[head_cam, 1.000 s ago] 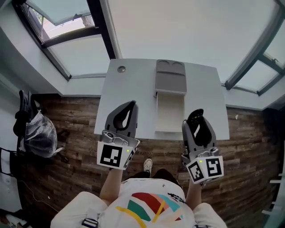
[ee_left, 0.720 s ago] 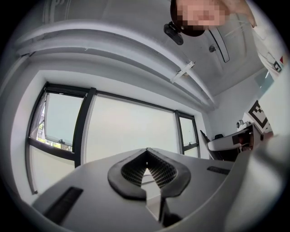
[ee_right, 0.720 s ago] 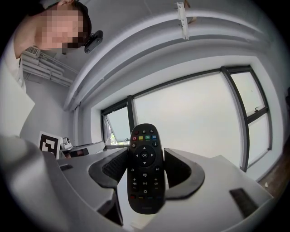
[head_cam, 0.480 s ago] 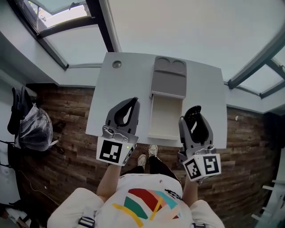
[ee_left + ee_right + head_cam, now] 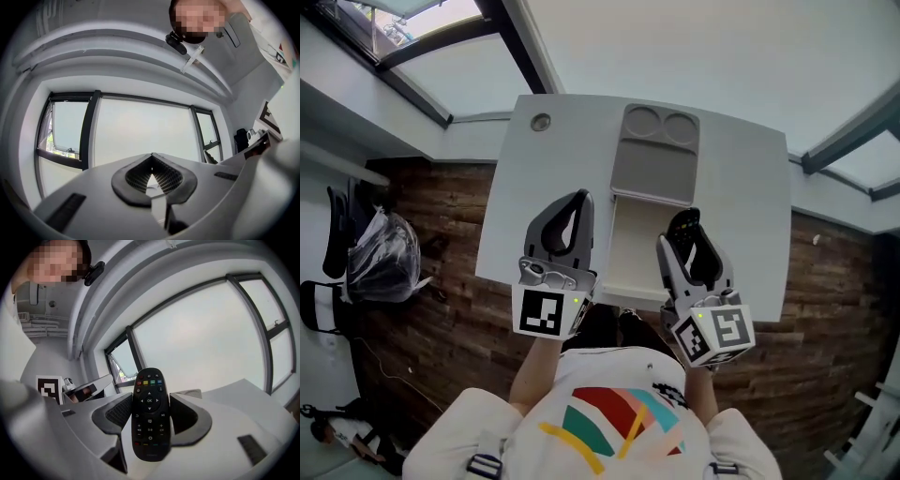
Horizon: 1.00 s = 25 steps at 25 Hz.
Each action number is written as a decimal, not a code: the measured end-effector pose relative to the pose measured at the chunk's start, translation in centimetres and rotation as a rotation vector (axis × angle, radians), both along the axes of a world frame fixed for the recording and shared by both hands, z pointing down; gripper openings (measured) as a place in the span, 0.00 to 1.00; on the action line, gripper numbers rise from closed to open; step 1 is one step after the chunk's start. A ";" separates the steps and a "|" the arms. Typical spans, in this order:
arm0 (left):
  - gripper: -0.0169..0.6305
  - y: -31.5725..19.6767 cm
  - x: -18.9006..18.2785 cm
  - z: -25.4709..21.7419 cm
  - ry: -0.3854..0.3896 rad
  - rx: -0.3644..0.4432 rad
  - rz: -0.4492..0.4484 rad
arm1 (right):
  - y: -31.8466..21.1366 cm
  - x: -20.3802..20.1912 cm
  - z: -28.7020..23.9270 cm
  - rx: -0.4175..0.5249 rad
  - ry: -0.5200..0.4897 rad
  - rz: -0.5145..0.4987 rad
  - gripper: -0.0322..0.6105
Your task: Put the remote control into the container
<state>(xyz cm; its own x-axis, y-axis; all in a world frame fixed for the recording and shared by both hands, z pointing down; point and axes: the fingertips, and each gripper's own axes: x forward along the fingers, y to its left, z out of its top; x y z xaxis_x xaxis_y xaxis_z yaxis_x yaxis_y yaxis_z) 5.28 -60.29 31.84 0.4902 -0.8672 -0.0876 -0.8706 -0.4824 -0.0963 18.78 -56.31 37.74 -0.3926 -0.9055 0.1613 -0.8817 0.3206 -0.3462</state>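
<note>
White table (image 5: pixel 548 192) on wood-plank floor (image 5: pixel 441 319), big windows (image 5: pixel 431 70) behind. One container (image 5: pixel 635 246) at table centre, open tray toward person, grey lid (image 5: pixel 654 167) flipped back. Two grippers, both pointed forward at near table edge. Left gripper (image 5: pixel 151 169): fingers together, nothing between. Right gripper (image 5: pixel 683 234): fingers clamped on single black remote control (image 5: pixel 149 412), upright, buttons facing camera, beside tray's right rim in head view.

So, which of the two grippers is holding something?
The right gripper: its jaws clamp the black remote control. The left gripper has its jaws closed together on nothing.
</note>
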 end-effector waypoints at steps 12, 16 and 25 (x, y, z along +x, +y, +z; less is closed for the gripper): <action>0.04 -2.7 -0.7 6.2 0.005 -0.090 0.009 | -1.5 -2.9 11.6 -0.326 0.121 0.020 0.44; 0.04 -3.8 -1.6 7.9 0.008 -0.135 0.021 | -2.2 -3.8 14.4 -0.414 0.143 0.037 0.44; 0.04 -5.8 -2.3 12.0 -0.003 -0.211 0.072 | -3.4 -4.5 18.8 -0.567 0.195 0.071 0.44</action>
<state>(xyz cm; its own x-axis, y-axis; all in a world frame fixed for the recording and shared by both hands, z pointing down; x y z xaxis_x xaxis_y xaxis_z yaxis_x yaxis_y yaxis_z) 2.93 -66.14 43.79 0.5518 -0.8287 0.0938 -0.8329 -0.5533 0.0111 14.30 -59.76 56.58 -0.2492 -0.6802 0.6894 -0.9586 0.0719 -0.2756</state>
